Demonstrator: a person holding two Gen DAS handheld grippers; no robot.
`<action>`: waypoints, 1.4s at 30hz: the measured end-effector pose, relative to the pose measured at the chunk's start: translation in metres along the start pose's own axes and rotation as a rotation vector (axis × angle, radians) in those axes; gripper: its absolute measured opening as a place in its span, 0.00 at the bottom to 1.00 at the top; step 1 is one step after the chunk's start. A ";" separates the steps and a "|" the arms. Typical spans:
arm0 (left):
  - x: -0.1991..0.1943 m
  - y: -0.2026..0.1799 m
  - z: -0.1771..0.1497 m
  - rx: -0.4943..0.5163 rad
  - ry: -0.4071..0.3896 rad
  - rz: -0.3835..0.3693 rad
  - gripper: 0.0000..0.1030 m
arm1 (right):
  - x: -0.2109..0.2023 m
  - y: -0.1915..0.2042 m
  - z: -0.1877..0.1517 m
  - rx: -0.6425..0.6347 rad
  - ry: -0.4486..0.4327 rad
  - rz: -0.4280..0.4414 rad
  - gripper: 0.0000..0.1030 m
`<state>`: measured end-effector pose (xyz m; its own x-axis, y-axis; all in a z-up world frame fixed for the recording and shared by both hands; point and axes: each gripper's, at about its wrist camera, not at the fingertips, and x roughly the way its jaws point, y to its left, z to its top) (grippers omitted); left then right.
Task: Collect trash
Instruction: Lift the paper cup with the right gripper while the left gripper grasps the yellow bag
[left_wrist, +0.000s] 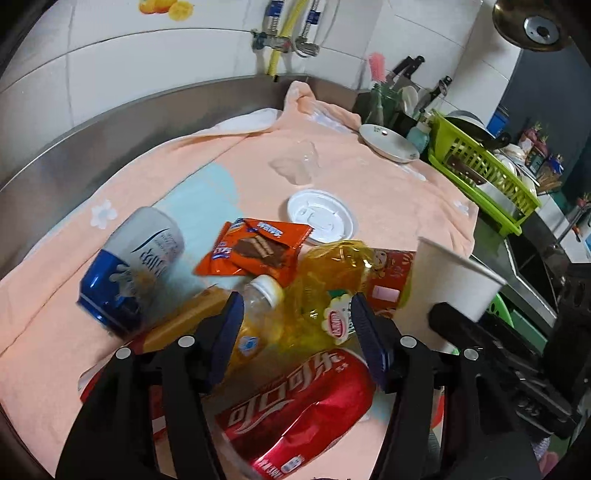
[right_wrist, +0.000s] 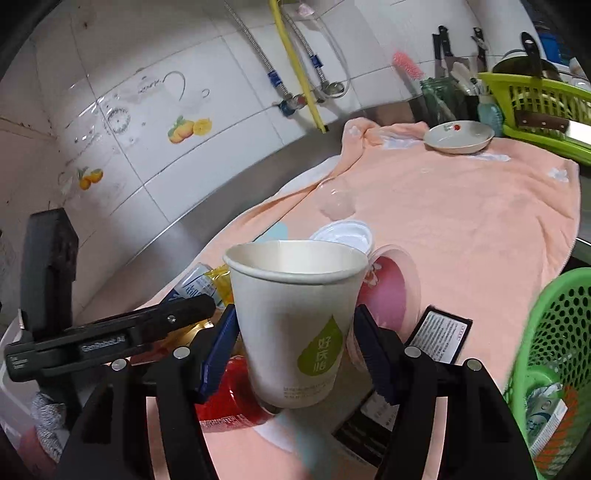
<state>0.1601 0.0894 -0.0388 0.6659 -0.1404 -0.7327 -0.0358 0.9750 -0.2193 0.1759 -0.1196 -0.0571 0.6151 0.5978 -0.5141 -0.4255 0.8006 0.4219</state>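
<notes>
The right gripper (right_wrist: 293, 339) has a white paper cup (right_wrist: 295, 317) clamped between its blue pads, which press on the cup's sides at the centre of the right wrist view. The cup stands upright, its mouth toward the top of the frame and a green drop logo facing the camera. At the lower right edge of that view sits a green mesh basket (right_wrist: 554, 332) with scraps inside.

The left gripper (left_wrist: 297, 332) hangs about half open over the litter pile, gripping nothing. Between and just beyond its fingers lie a small yellow bottle (left_wrist: 255, 314), its white cap pointing up the frame, and a crumpled yellow wrapper (left_wrist: 332, 280). Below them, in the lower middle, a dented red can (left_wrist: 295, 410) lies on its side, its long axis running from lower left to upper right. At left a blue-and-white can (left_wrist: 133, 273) also lies tipped over, and an orange snack packet (left_wrist: 255, 251) and a white lid (left_wrist: 321, 216) sit further up.

Everything rests on a peach towel (left_wrist: 388, 192) spread over a steel counter (left_wrist: 110, 125), with white tiled wall (right_wrist: 166, 110) behind and a lime dish rack (left_wrist: 480, 170) at upper right.
</notes>
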 end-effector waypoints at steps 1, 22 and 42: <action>0.002 -0.004 0.000 0.015 0.002 0.003 0.58 | -0.004 -0.002 0.000 0.006 -0.004 0.006 0.60; 0.044 -0.019 0.004 0.050 0.085 0.011 0.58 | -0.009 -0.028 0.013 0.121 -0.072 0.186 0.60; 0.061 -0.024 0.010 0.076 0.108 0.031 0.57 | -0.019 -0.034 0.017 0.110 -0.093 0.161 0.61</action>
<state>0.2091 0.0592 -0.0719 0.5810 -0.1237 -0.8044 0.0040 0.9888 -0.1492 0.1900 -0.1592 -0.0492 0.6056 0.7073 -0.3645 -0.4511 0.6826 0.5750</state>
